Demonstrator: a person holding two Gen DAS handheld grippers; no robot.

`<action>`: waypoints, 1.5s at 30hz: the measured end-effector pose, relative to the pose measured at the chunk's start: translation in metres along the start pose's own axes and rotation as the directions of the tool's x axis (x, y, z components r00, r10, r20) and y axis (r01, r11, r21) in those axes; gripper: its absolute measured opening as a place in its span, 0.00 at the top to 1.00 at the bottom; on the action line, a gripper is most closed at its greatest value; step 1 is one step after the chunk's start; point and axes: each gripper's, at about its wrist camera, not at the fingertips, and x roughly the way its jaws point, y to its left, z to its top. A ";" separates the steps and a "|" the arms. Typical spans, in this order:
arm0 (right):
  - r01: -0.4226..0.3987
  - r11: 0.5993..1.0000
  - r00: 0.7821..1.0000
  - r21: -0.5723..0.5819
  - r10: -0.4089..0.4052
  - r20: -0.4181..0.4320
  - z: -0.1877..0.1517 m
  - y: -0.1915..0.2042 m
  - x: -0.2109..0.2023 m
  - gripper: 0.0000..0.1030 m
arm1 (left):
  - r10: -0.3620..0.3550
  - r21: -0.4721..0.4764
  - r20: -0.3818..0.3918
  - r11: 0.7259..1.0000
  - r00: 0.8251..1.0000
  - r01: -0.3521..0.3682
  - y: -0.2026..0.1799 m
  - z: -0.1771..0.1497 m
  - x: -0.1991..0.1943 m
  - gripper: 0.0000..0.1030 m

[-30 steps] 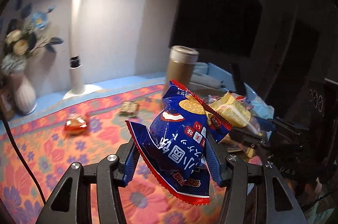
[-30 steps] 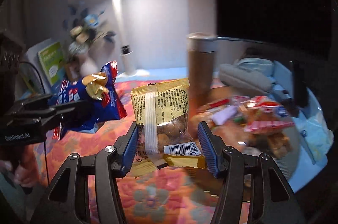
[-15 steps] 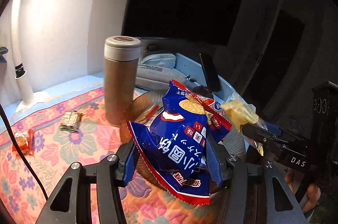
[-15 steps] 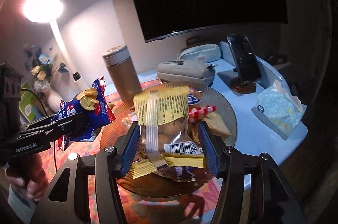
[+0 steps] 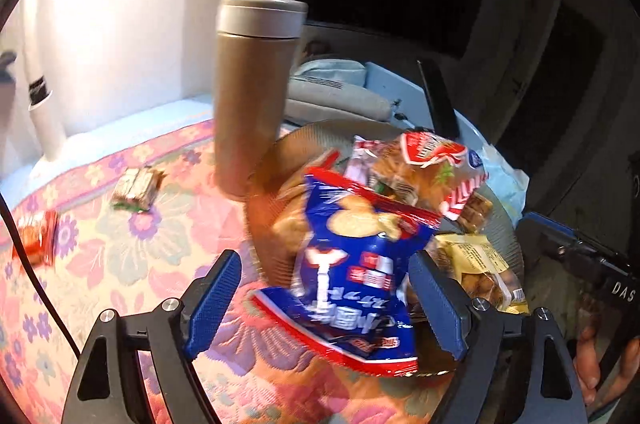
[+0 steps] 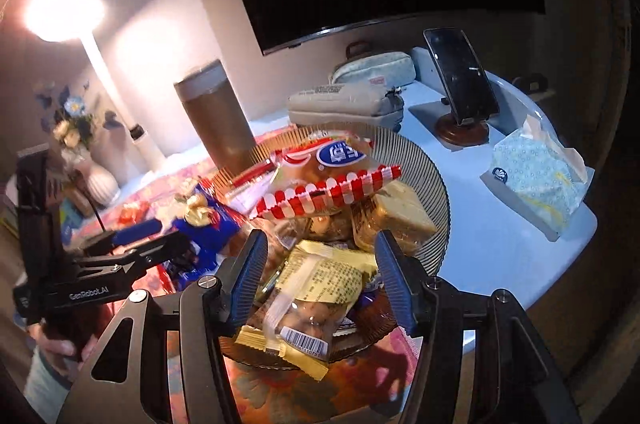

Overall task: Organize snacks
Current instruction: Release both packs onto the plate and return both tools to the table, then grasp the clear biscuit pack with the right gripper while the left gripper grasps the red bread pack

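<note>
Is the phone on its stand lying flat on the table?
No, the phone stands tilted upright on its round wooden stand.

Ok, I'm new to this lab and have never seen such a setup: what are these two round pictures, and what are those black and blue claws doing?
No robot here: a person carries two handheld grabbers, each with a wide-angle camera looking along its fingers. One picture comes from the left gripper, the other from the right gripper. Both hover over a ribbed plate piled with snacks, on a flowered tablecloth beside a tall flask. A small wrapped snack lies loose on the cloth. The left jaws have just been opening and stand wide; the blue bag between them is apparently dropping toward the plate. A yellow packet sits between the right jaws; whether they squeeze it, I cannot tell.
</note>
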 end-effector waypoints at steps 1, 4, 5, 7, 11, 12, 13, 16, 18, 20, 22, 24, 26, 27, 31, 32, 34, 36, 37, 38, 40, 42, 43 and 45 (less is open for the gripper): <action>-0.003 1.000 1.000 0.001 0.003 0.009 0.001 0.001 -0.003 0.45 | -0.004 -0.012 0.007 1.000 1.000 0.004 0.006 0.000 -0.005 0.19; -0.003 1.000 1.000 -0.017 0.004 0.027 0.003 0.009 -0.009 0.42 | -0.004 -0.029 0.027 1.000 1.000 0.005 0.017 -0.001 -0.017 0.19; -0.006 1.000 1.000 -0.025 0.006 0.027 0.003 0.012 -0.009 0.42 | -0.001 -0.035 0.031 0.999 1.000 0.002 0.021 -0.002 -0.021 0.19; -0.016 0.999 1.000 -0.041 0.016 0.021 0.003 0.022 -0.008 0.42 | 0.007 -0.048 0.038 0.999 0.999 -0.005 0.028 -0.004 -0.028 0.19; -0.031 0.996 0.999 -0.078 0.031 0.008 0.001 0.041 -0.006 0.42 | 0.042 -0.053 0.056 0.998 0.998 -0.039 0.047 -0.008 -0.051 0.19; -0.035 0.996 0.999 -0.087 0.036 0.008 0.000 0.047 -0.006 0.42 | 0.064 -0.052 0.067 0.997 0.996 -0.061 0.054 -0.009 -0.060 0.19; -0.040 0.995 0.999 -0.094 0.041 0.008 -0.001 0.051 -0.006 0.42 | 0.082 -0.055 0.079 0.995 0.994 -0.078 0.061 -0.009 -0.069 0.19; -0.066 0.992 0.998 -0.112 0.066 -0.005 -0.002 0.068 -0.003 0.40 | 0.129 -0.105 0.121 0.988 0.984 -0.116 0.091 -0.011 -0.101 0.19; -0.082 0.989 0.997 -0.124 0.081 -0.016 -0.003 0.078 0.001 0.40 | 0.139 -0.153 0.141 0.981 0.980 -0.117 0.114 -0.012 -0.120 0.19; -0.097 0.984 0.995 -0.146 0.093 -0.032 -0.005 0.094 0.006 0.40 | 0.135 -0.216 0.161 0.971 0.978 -0.098 0.141 -0.016 -0.140 0.19; -0.116 0.979 0.993 -0.167 0.109 -0.052 -0.007 0.108 0.011 0.40 | 0.149 -0.278 0.184 0.956 0.972 -0.094 0.165 -0.020 -0.156 0.19; -0.137 0.972 0.989 -0.189 0.126 -0.072 -0.010 0.124 0.016 0.40 | 0.167 -0.327 0.202 0.940 0.965 -0.094 0.184 -0.025 -0.168 0.19; -0.157 0.964 0.986 -0.214 0.141 -0.090 -0.013 0.140 0.021 0.40 | 0.177 -0.373 0.219 0.924 0.959 -0.086 0.204 -0.031 -0.180 0.19; -0.165 0.960 0.984 -0.228 0.146 -0.098 -0.014 0.148 0.023 0.40 | 0.180 -0.388 0.224 0.918 0.958 -0.082 0.210 -0.034 -0.184 0.19; -0.196 0.939 0.977 -0.281 0.164 -0.133 -0.020 0.186 0.037 0.35 | 0.199 -0.428 0.227 0.900 0.953 -0.086 0.233 -0.044 -0.192 0.19; -0.204 0.936 0.975 -0.287 0.169 -0.142 -0.021 0.193 0.040 0.33 | 0.207 -0.431 0.223 0.897 0.953 -0.094 0.236 -0.046 -0.192 0.19; -0.225 0.932 0.969 -0.286 0.183 -0.164 -0.024 0.209 0.050 0.26 | 0.223 -0.428 0.217 0.897 0.950 -0.112 0.240 -0.048 -0.191 0.19; -0.253 0.932 0.958 -0.260 0.205 -0.198 -0.025 0.222 0.063 0.26 | 0.243 -0.421 0.214 0.897 0.946 -0.135 0.243 -0.048 -0.189 0.18; -0.273 0.932 0.950 -0.238 0.222 -0.221 -0.025 0.228 0.072 0.26 | 0.251 -0.419 0.210 0.896 0.945 -0.145 0.245 -0.047 -0.187 0.18; -0.288 0.934 0.941 -0.212 0.235 -0.243 -0.025 0.233 0.081 0.26 | 0.260 -0.416 0.203 0.896 0.944 -0.158 0.246 -0.045 -0.184 0.17; -0.302 0.943 0.924 -0.138 0.254 -0.286 -0.022 0.241 0.106 0.26 | 0.279 -0.408 0.189 0.894 0.942 -0.183 0.249 -0.040 -0.176 0.11; -0.307 0.950 0.910 -0.065 0.273 -0.311 -0.018 0.245 0.129 0.26 | 0.296 -0.399 0.176 0.893 0.939 -0.207 0.253 -0.035 -0.168 0.08; -0.296 0.955 0.908 -0.026 0.273 -0.317 -0.015 0.245 0.143 0.26 | 0.307 -0.395 0.163 0.891 0.938 -0.223 0.256 -0.032 -0.162 0.08; -0.250 0.967 0.919 0.047 0.253 -0.301 -0.007 0.243 0.170 0.26 | 0.325 -0.429 0.140 0.871 0.935 -0.238 0.266 -0.027 -0.147 0.08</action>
